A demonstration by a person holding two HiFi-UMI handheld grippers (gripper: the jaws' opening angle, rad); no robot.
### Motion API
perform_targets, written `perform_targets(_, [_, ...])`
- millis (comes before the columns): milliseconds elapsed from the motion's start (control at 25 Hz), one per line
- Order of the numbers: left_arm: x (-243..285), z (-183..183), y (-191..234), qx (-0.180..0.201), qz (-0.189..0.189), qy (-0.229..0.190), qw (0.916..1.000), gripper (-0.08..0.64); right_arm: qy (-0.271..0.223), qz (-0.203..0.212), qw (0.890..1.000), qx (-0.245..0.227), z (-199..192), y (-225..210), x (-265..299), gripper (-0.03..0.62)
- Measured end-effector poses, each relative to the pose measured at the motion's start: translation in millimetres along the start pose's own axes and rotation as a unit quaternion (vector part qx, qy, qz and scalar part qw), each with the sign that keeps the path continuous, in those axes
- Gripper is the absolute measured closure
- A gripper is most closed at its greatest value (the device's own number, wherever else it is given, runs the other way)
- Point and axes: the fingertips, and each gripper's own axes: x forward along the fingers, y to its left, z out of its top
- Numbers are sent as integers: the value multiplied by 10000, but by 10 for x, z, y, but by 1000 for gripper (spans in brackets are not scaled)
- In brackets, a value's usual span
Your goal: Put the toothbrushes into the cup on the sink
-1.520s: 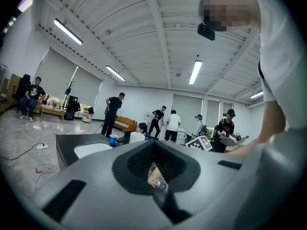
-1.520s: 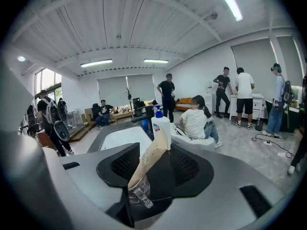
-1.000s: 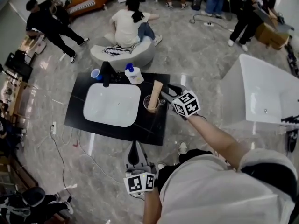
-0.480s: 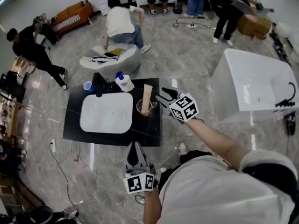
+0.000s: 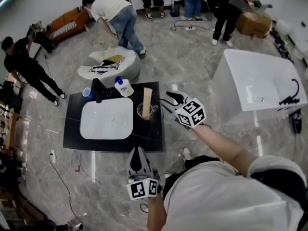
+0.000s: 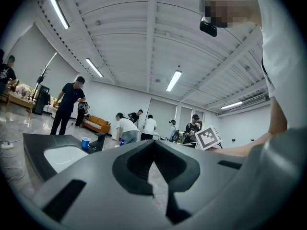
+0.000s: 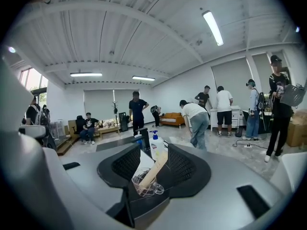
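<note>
"Head view first: where is the clear cup [image 5: 146, 111]?"

"On the black counter [image 5: 71, 129], at 3 o'clock of the white basin [image 5: 106, 119], just beside its rim. The toothbrushes [image 5: 147, 97] stand in it and read as one tan slab."

"Which way does that slab run?"

"Its long axis is near upright. The lower end is down in the cup, and the upper end is out over the rim, pointing to 12 o'clock in that view. In the right gripper view it leans toward 1 o'clock, with the pump bottle [image 7: 155, 145] behind it."

"And the right gripper [image 5: 168, 100]?"

"At 2 o'clock of the cup, near it but apart from it. Its own view shows the jaws spread with nothing gripped. The cup shows through the gap, farther off."

"The left gripper [image 5: 138, 151]?"

"At 6 o'clock of the counter, off its near edge and over the marble floor [image 5: 192, 57], tips toward 12 o'clock. In the left gripper view the jaw tips meet, pinched together on nothing, and only floor shows through the slit below them."

"Anything else on the counter?"

"A black faucet [image 5: 98, 89] at 11 o'clock of the basin, a blue cup [image 5: 87, 93] at the faucet's 9 o'clock, and the pump bottle at its 3 o'clock. A white bathtub [image 5: 255, 88] stands well apart, at 3 o'clock of the counter."
</note>
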Motion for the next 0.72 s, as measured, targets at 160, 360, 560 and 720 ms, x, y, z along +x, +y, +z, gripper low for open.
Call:
perform_targets(160, [-27,-40,6,-25,-27,16,10000,557,-37,22,10000,-14,20,55,-55,399])
perform_targets(360, [-50,-39,-7,-36,-67,28,10000,557,5,51,10000,-52,3,110,-136,410])
perform_targets(560, [-39,-53,10,-21,-50,79,10000,557,17,125,9999,-51,-17,160,-203,420])
perform_targets(720, [54,-56,-21,21,-58,73,10000,557,-108,197,9997,-96,77,143,-262,430])
